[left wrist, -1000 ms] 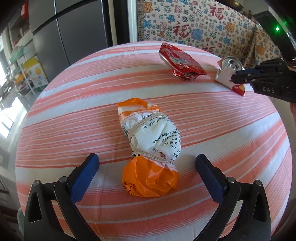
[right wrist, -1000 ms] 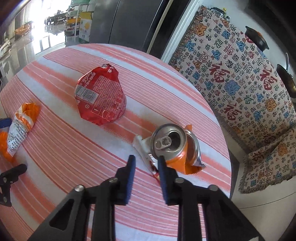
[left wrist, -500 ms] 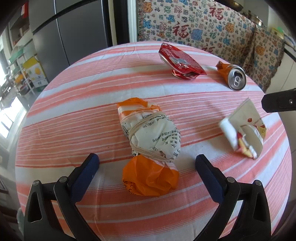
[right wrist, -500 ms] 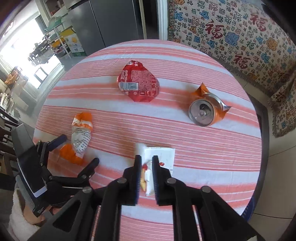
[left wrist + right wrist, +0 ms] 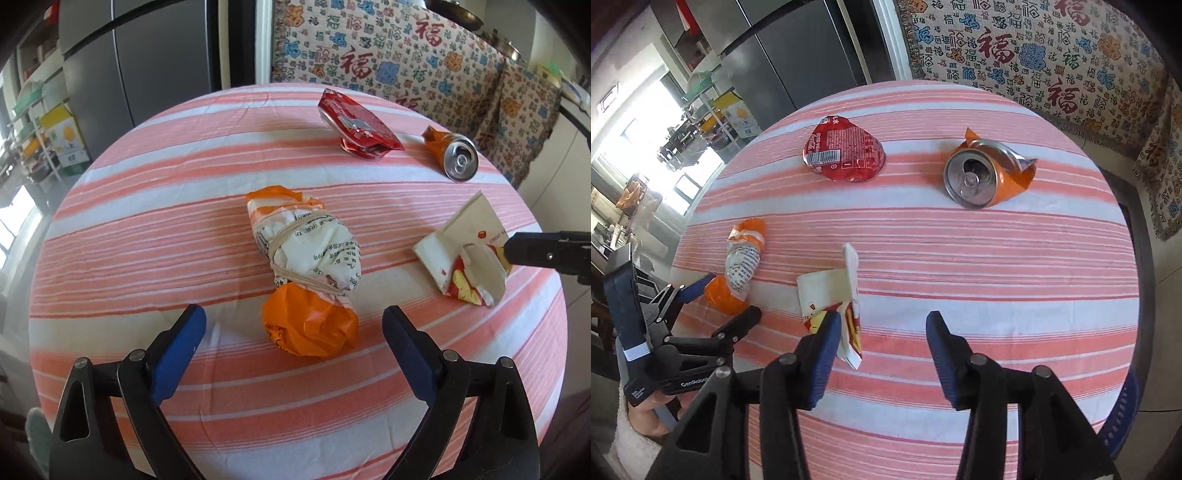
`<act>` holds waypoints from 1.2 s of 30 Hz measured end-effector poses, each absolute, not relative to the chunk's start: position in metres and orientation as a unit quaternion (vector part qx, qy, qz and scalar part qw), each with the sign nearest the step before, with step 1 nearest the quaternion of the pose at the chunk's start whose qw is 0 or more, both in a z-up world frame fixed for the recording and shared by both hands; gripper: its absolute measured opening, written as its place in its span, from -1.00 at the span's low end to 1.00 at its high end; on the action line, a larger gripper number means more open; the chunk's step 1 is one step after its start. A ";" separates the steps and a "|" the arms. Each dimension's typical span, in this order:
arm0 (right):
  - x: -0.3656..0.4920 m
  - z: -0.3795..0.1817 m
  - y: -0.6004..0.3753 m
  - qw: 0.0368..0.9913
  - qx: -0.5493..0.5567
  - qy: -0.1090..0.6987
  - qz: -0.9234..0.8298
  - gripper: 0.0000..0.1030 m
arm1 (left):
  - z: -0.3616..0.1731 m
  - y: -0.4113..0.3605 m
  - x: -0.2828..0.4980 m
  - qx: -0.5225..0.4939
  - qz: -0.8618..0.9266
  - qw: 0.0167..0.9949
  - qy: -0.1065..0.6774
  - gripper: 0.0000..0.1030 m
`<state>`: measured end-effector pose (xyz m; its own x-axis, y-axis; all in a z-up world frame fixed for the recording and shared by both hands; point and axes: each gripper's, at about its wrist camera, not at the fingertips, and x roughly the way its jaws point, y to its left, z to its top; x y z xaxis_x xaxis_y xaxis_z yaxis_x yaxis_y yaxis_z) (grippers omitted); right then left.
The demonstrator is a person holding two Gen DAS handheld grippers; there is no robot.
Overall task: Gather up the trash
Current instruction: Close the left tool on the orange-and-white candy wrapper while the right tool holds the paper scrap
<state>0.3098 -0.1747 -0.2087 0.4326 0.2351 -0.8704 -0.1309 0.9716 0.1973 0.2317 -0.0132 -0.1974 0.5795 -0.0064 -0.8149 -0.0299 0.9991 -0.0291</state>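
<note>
A: Four pieces of trash are seen lying on the striped worktop (image 5: 997,258), and no bin or bag is shown in either view, so nothing can be called collected yet.

B: The right claw (image 5: 882,332) is spread wide, nothing gripped. The torn paper carton (image 5: 831,295) is found just ahead of its left finger, touching or nearly so; which cannot be told.

A: And the left claw (image 5: 293,332) is open as well, with the orange-and-white tied bundle (image 5: 303,266) sitting squarely between its fingers and just beyond them.

B: So, as judged from here, all the picking up is left to be done: bundle, carton, crushed orange can (image 5: 982,177) and flattened red packet (image 5: 846,151), the last two lying far ahead of both claws.

A: The hand holding the left tool is shown only by the right wrist view.

B: From the left wrist view, the carton's hollow, crumpled inside (image 5: 469,254) is revealed, and the right claw's tip at its edge.
</note>
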 end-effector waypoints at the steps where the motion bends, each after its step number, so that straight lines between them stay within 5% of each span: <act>1: 0.310 -0.213 -0.174 0.845 0.055 0.520 0.114 -0.05 | -0.197 -0.011 0.231 -0.025 0.006 0.889 0.458 0.81; 6: 0.315 -0.226 -0.157 0.855 0.035 0.502 0.124 -0.05 | -0.193 -0.003 0.232 -0.050 -0.009 0.889 0.456 0.65; 7: 0.316 -0.226 -0.154 0.858 0.029 0.498 0.121 -0.17 | -0.193 -0.004 0.232 -0.046 -0.012 0.889 0.456 0.53; 8: 0.315 -0.225 -0.152 0.861 0.024 0.494 0.120 -0.70 | -0.192 -0.005 0.231 -0.041 -0.015 0.889 0.455 0.31; 11: 0.310 -0.217 -0.147 0.871 0.002 0.482 0.099 -0.77 | -0.191 -0.008 0.231 -0.044 -0.030 0.889 0.455 -0.21; 14: 0.297 -0.202 -0.149 0.883 -0.006 0.462 0.081 -0.77 | -0.189 -0.006 0.230 -0.065 -0.039 0.887 0.455 -0.30; 31: 0.221 -0.185 -0.195 0.900 0.024 0.434 0.046 -0.77 | -0.183 -0.050 0.182 -0.037 -0.090 0.882 0.462 -0.32; 34: 0.214 -0.188 -0.203 0.899 0.028 0.436 0.039 -0.77 | -0.189 -0.051 0.181 -0.032 -0.089 0.878 0.470 -0.22; 36: 0.209 -0.189 -0.206 0.899 0.030 0.436 0.035 -0.77 | -0.187 -0.048 0.182 -0.034 -0.089 0.878 0.470 0.07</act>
<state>0.2086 -0.2065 -0.1893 0.6169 0.0893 -0.7819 -0.0369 0.9957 0.0846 0.1821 -0.0483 -0.1872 0.5426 -0.1890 -0.8184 0.1247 0.9817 -0.1440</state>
